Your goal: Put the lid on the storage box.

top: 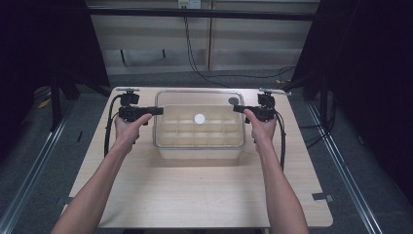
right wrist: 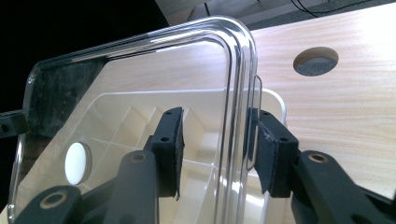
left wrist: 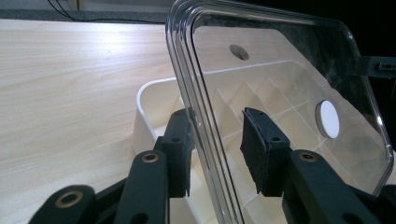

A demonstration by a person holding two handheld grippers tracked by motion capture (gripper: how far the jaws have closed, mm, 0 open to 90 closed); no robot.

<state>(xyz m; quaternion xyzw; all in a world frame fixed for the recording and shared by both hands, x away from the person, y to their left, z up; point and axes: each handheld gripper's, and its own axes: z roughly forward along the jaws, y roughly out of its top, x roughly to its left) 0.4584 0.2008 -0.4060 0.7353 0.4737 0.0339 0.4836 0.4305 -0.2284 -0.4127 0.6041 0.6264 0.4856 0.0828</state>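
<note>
The counter [top: 204, 195] carries a cream box [top: 199, 146] at its middle. The clear lid [top: 198, 100] lies on the box. The left gripper [top: 155, 110] and right gripper [top: 237, 108] straddle the lid's edges; the fingers [left wrist: 180, 154] are apart and not pressing it.

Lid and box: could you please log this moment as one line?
lid: over box | left claw: open, astride lid edge | right claw: open, astride lid edge
</note>
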